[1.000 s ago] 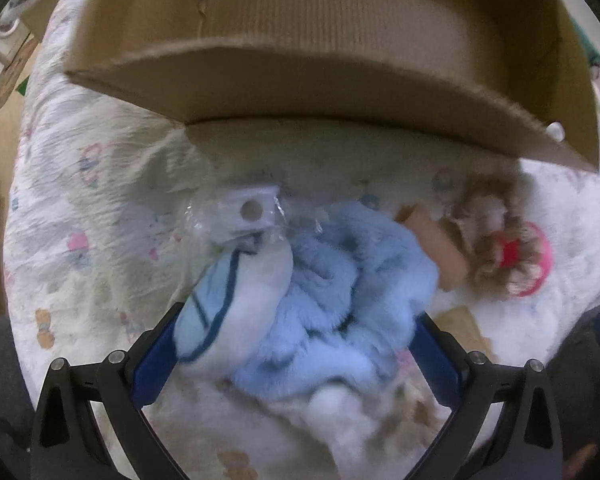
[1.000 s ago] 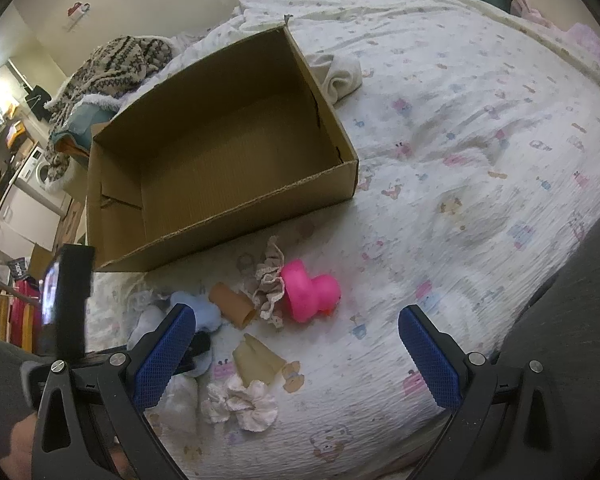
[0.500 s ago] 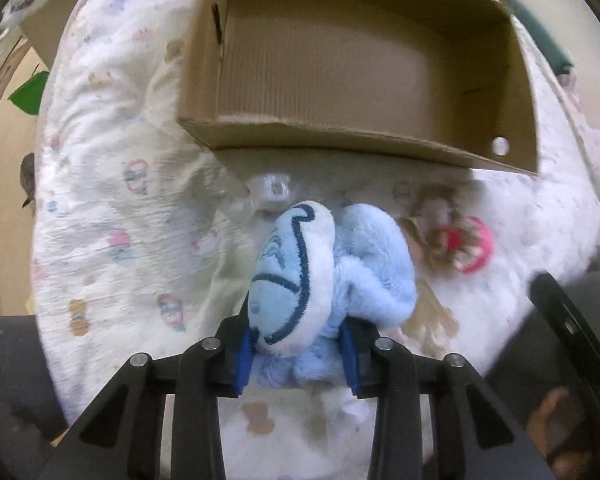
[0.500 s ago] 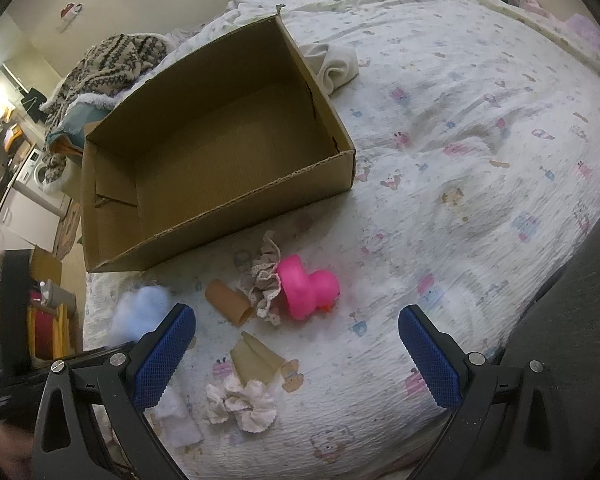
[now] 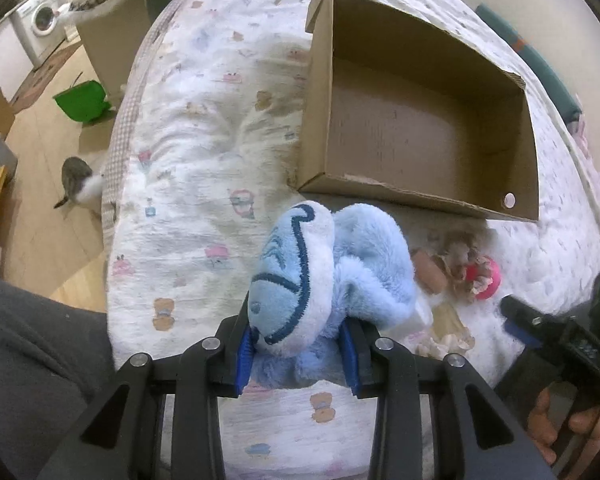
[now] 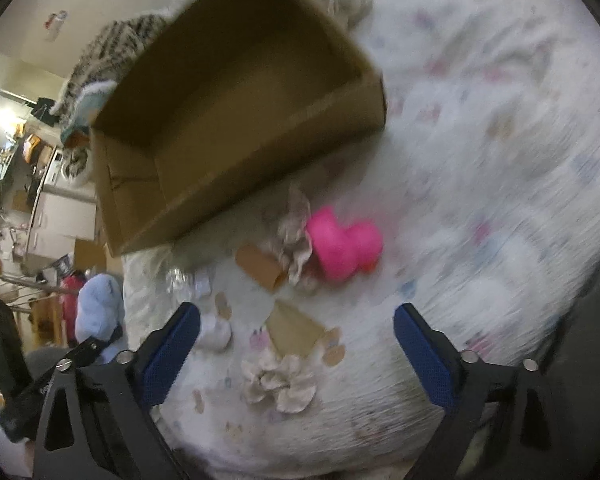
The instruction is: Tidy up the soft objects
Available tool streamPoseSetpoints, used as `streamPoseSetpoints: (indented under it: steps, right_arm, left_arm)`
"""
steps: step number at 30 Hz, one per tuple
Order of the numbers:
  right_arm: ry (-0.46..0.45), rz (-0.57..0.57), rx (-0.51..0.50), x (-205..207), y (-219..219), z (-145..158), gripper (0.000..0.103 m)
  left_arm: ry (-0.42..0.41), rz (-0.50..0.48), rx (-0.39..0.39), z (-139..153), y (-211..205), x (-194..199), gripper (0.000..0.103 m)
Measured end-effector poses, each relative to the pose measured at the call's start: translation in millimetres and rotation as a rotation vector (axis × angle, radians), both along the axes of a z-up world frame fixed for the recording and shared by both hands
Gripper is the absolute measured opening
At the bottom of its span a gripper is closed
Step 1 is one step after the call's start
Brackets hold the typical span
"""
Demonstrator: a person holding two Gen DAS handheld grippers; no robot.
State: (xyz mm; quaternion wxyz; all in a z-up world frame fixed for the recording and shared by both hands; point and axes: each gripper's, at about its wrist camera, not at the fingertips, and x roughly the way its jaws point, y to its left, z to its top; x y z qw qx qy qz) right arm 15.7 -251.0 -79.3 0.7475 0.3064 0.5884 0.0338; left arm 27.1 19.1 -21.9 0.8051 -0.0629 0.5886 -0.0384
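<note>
My left gripper is shut on a light blue plush toy with dark blue stitching and holds it above the bed, short of the open cardboard box. The plush also shows at the left of the right wrist view. My right gripper is open and empty, above a beige ruffled scrunchie and a tan cloth piece. A pink soft toy, a lace piece and a brown tube lie in front of the box.
The bed has a white printed quilt. A clear plastic wrapper lies near the box's front corner. A cat and a green bin are on the wooden floor at the left. Folded cloth lies behind the box.
My left gripper closed on the blue plush and lifted it up and back from the bed. My right gripper moved lower and nearer the pink toy and scrunchie; its view is blurred.
</note>
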Motion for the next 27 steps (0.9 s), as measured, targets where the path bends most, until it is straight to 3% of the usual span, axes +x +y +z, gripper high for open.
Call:
streamPoseSetpoints:
  steps: [2,5,14,19,21,23,25,27]
  right_arm:
    - [0.043,0.018,0.021,4,4,-10,0.085]
    - [0.073,0.044,0.037,10,12,-20,0.083]
    - [0.114,0.2,-0.151,36,54,-39,0.08]
    - [0.095,0.284,-0.281,33,70,-43,0.05]
    - [0.086,0.282,-0.261,33,70,-41,0.03]
    - [0.077,0.267,-0.211,32,65,-38,0.019]
    - [0.054,0.247,-0.18,32,60,-35,0.012]
    - [0.026,0.23,-0.139,31,55,-29,0.011]
  left_arm:
    - [-0.013,-0.002,0.026,-1,-4,-1,0.033]
    - [-0.01,-0.022,0.031,-7,-9,3,0.033]
    - [-0.031,-0.055,0.053,-9,-18,1,0.033]
    - [-0.018,-0.042,0.038,-11,-14,3,0.033]
    - [-0.023,-0.036,0.039,-10,-14,3,0.033]
    - [-0.026,-0.037,0.038,-9,-14,3,0.033]
    - [-0.031,-0.041,0.042,-9,-15,3,0.033]
    - [-0.037,-0.043,0.048,-8,-15,2,0.033]
